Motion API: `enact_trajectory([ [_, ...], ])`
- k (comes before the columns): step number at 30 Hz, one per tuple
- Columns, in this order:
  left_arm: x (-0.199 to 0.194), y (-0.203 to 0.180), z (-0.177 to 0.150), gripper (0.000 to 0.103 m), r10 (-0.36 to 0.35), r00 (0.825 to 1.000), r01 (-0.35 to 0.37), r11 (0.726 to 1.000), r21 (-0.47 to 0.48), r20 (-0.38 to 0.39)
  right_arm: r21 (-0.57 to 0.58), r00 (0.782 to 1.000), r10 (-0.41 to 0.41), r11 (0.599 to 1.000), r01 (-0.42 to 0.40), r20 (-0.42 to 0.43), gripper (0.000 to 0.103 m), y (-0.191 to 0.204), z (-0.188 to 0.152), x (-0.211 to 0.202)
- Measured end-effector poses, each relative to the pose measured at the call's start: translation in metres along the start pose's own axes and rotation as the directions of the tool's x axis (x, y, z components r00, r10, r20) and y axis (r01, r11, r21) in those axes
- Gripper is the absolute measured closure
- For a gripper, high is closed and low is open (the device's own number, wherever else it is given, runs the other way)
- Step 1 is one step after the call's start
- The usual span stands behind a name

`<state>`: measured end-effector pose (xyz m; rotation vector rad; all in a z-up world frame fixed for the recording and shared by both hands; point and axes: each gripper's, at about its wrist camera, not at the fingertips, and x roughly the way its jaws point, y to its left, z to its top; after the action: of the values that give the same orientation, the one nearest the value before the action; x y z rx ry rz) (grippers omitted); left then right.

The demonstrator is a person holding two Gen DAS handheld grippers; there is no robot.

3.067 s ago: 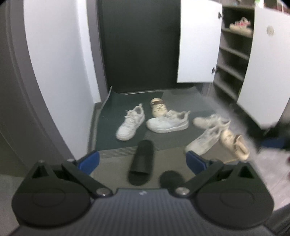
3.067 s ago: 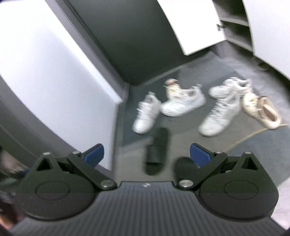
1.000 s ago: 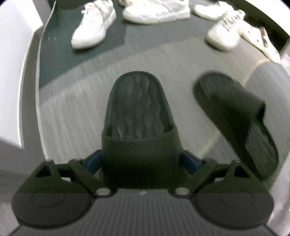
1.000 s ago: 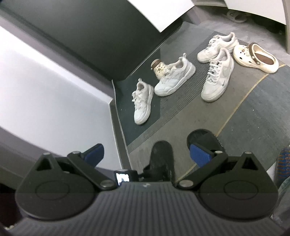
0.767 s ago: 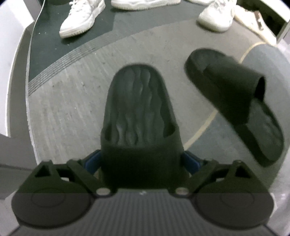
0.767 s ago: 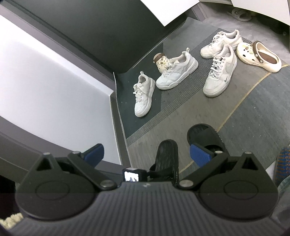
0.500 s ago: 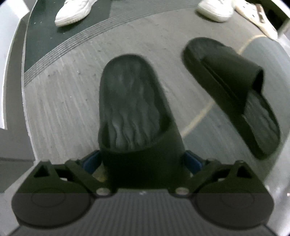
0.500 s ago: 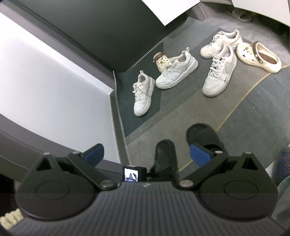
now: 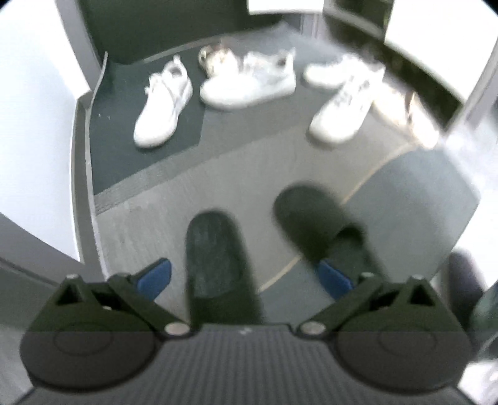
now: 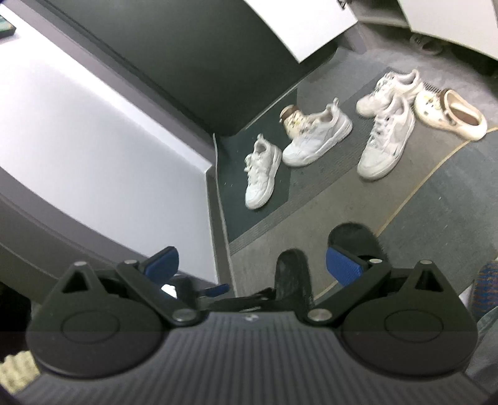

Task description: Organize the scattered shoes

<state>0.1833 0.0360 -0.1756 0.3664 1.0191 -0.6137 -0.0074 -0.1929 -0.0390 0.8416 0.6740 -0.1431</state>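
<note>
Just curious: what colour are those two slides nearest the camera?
Black; clearest in the left wrist view.

This is the entryway of a home or similar shared indoor space, the spot where footwear comes off. A dark door [image 10: 186, 62] fills the view at 12 o'clock, flanked by a pale wall [image 10: 77, 131] at 9 o'clock. In front of the door lies a dark green doormat [image 10: 246, 215] set into grey carpeted floor [image 10: 435, 218]. Shoes are strewn across it: white sneakers [image 10: 317, 140] toward 12 and 1 o'clock, a cream clog [image 10: 451, 116] at 2 o'clock, and two black slides [image 9: 218, 258] nearer, at 6 o'clock. White cabinet doors [image 10: 311, 25] stand open at 1 o'clock in the right wrist view; what is inside them cannot be made out.
</note>
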Motion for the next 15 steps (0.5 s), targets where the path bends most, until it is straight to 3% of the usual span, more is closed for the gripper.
enact_trajectory([
  [2, -0.031, -0.009, 0.013, 0.001, 0.0, 0.999, 0.001, 1.0, -0.027, 0.044, 0.005, 1.0, -0.007, 1.0, 0.007, 0.019, 0.0, -0.003, 0.001, -0.006],
  [7, -0.092, -0.016, 0.029, 0.001, 0.091, 0.99, -0.083, 0.994, -0.072, 0.11, 0.03, 0.999, -0.014, 0.999, 0.013, 0.043, 0.0, -0.018, 0.0, -0.016],
  [15, -0.177, -0.022, 0.043, 0.0, 0.186, 0.955, -0.151, 0.975, -0.161, 0.229, -0.024, 0.999, -0.04, 0.999, 0.039, -0.022, 0.0, -0.023, -0.017, -0.004],
])
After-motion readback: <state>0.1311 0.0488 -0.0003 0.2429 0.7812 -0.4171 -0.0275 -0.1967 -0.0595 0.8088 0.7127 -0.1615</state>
